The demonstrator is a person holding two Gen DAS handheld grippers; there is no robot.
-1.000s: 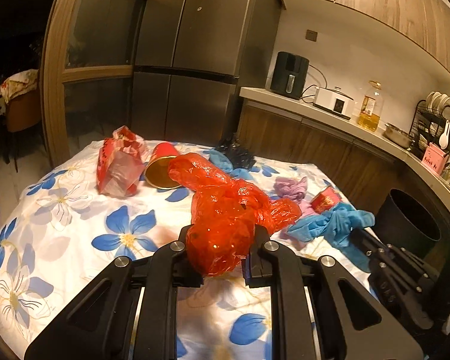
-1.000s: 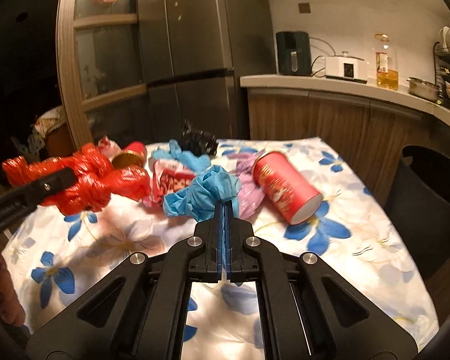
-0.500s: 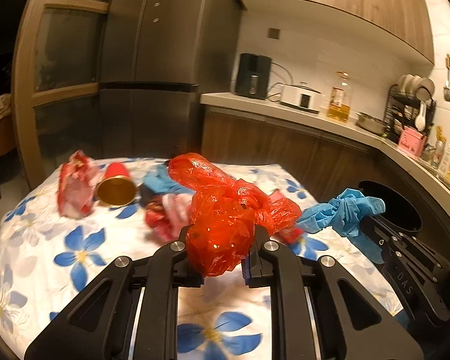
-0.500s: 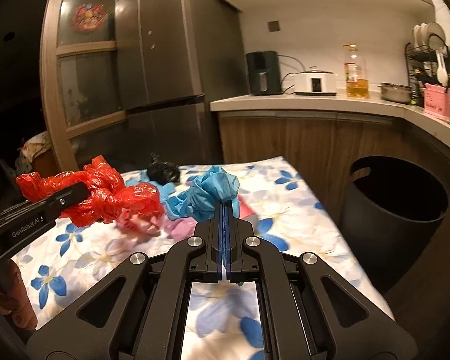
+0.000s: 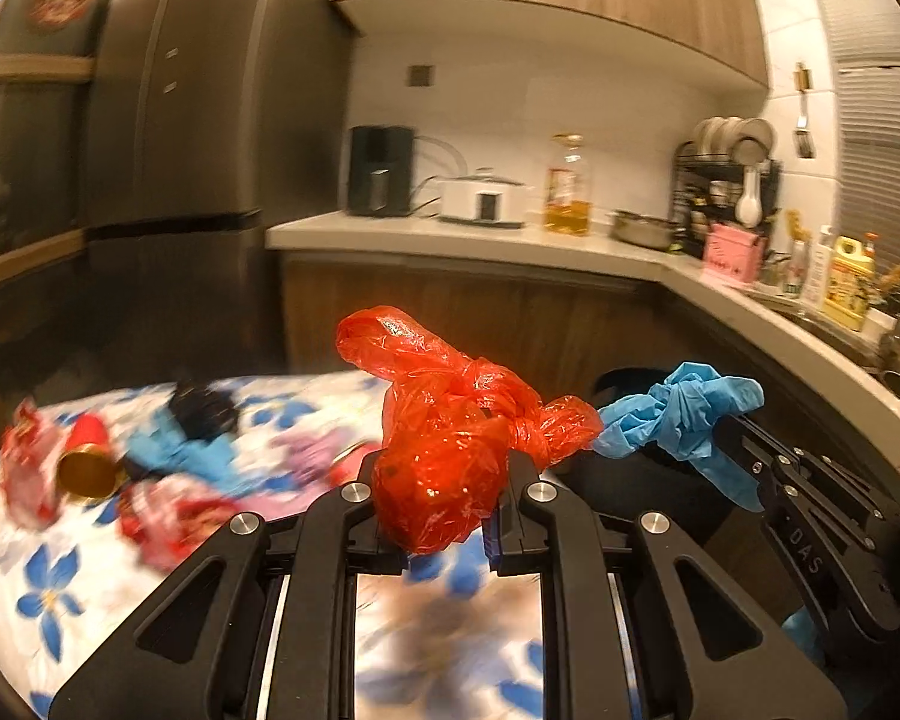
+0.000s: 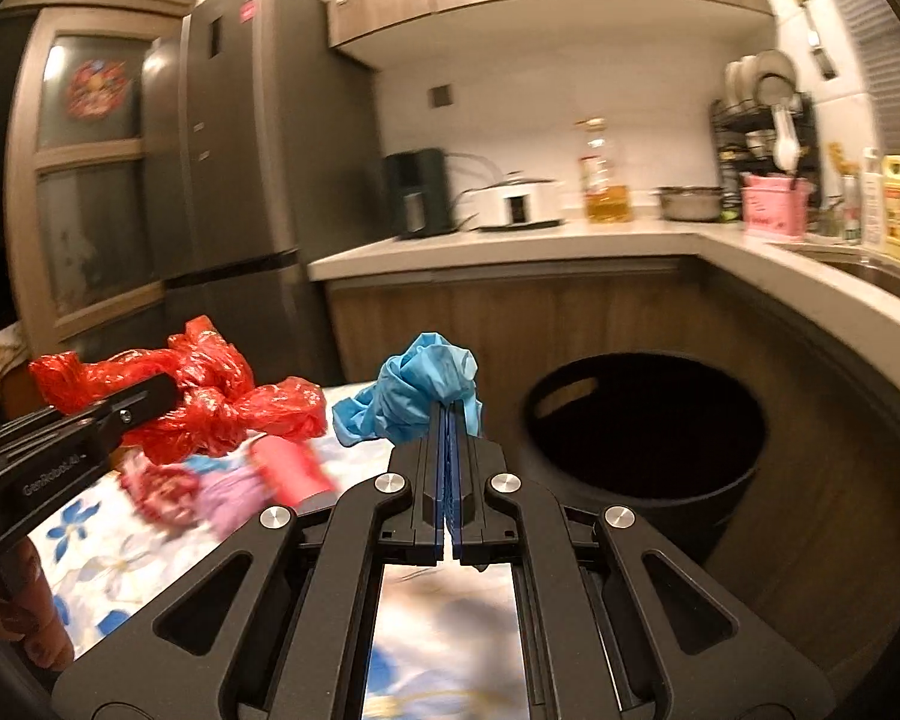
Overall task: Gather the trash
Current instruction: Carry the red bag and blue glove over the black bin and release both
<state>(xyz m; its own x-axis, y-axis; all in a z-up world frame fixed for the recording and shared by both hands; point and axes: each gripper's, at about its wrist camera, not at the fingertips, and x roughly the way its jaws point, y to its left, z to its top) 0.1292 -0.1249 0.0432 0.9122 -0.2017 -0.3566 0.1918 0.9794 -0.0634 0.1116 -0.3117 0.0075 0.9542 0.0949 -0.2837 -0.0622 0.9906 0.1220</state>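
My left gripper [image 5: 444,480] is shut on a crumpled red plastic bag [image 5: 444,420] and holds it above the table's right end; the bag also shows in the right wrist view [image 6: 210,408]. My right gripper [image 6: 448,420] is shut on a bunched blue glove [image 6: 420,387], held in the air to the left of the black trash bin [image 6: 642,420]. The glove also shows in the left wrist view [image 5: 684,408]. More trash lies on the flowered tablecloth [image 5: 54,588]: a red cup [image 5: 87,462], red wrappers [image 5: 168,510], blue and purple bits.
The bin stands on the floor between the table and the wooden counter cabinets [image 6: 840,450]. The counter [image 5: 510,240] holds an air fryer, a cooker, an oil bottle and a dish rack. A tall fridge [image 6: 240,180] stands behind the table.
Both grippers have risen and swung right with their loads, from over the table toward the bin. The bin now fills more of the right wrist view.
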